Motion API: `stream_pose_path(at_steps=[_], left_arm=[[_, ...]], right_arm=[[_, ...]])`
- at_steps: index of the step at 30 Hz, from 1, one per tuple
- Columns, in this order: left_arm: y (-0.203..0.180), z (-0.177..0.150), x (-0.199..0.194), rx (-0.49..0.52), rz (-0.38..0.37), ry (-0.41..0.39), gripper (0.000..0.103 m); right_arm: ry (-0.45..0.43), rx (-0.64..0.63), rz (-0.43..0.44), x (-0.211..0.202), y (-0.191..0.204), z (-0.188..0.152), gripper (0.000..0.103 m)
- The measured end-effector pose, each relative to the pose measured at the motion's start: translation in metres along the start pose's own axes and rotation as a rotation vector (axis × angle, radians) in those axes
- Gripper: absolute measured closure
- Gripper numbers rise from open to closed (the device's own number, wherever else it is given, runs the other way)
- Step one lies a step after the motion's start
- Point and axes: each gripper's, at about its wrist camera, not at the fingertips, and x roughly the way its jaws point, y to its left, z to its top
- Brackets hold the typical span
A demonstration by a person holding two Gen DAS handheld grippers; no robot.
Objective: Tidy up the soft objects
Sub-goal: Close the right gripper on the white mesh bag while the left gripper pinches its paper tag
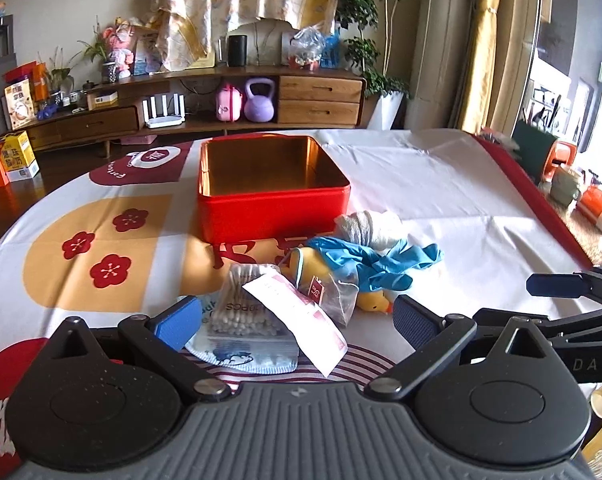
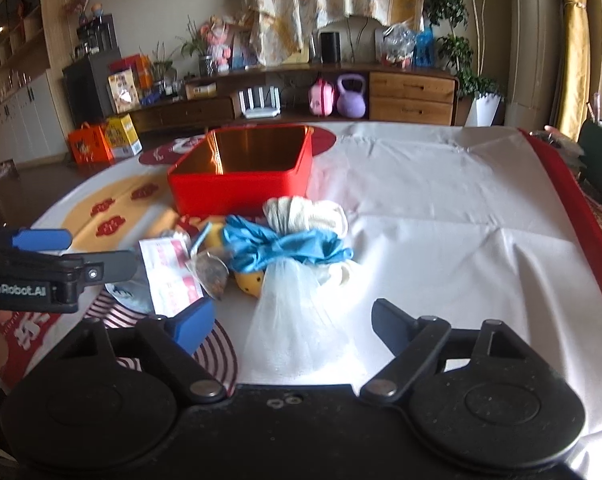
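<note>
Right wrist view shows the right gripper point(image 2: 293, 326) spread wide around the near white mesh bag point(image 2: 297, 320), probably to lift it into the empty red tin point(image 2: 237, 192) behind, while the left gripper point(image 1: 297, 320) gapes, unclenched, over the cotton swabs point(image 1: 247, 300), and the pile hides the yellow toy point(image 2: 251, 282) partly.

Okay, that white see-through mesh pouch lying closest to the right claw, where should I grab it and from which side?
Take the white see-through mesh pouch at its wide flared near end, coming in low from the near table edge. That end lies spread and uncovered between the right claw fingers, while its narrow far end tucks under the crumpled blue rubber glove.
</note>
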Motion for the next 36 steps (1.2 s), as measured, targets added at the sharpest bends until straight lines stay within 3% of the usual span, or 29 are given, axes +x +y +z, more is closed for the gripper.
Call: stream_pose_path(at_steps=[3, 11, 22, 25, 28, 31, 33, 36], left_arm=[[-0.002, -0.004, 0.016, 0.015, -0.002, 0.035, 0.009], [-0.005, -0.016, 0.049, 0.027, -0.023, 0.147, 0.042], [-0.006, -0.014, 0.064, 0.011, -0.025, 0.18, 0.066], [-0.007, -0.012, 0.065, 0.012, -0.02, 0.179, 0.072], [-0.007, -0.012, 0.065, 0.012, -0.018, 0.176, 0.086], [-0.006, -0.012, 0.061, 0.006, -0.018, 0.159, 0.093], [-0.007, -0.011, 0.058, 0.007, -0.025, 0.141, 0.095], [-0.008, -0.009, 0.054, 0.014, -0.045, 0.12, 0.098]], right_arm=[[0.019, -0.008, 0.002, 0.006, -0.002, -0.003, 0.02], [0.058, -0.018, -0.004, 0.019, -0.008, -0.008, 0.023], [0.088, -0.055, -0.009, 0.037, -0.005, -0.007, 0.031], [0.1, -0.064, -0.006, 0.042, -0.003, -0.008, 0.039], [0.108, -0.064, -0.009, 0.043, -0.003, -0.009, 0.05], [0.106, -0.063, -0.011, 0.041, -0.005, -0.01, 0.066], [0.102, -0.057, -0.009, 0.039, -0.005, -0.009, 0.078], [0.094, -0.054, -0.001, 0.034, -0.005, -0.009, 0.088]])
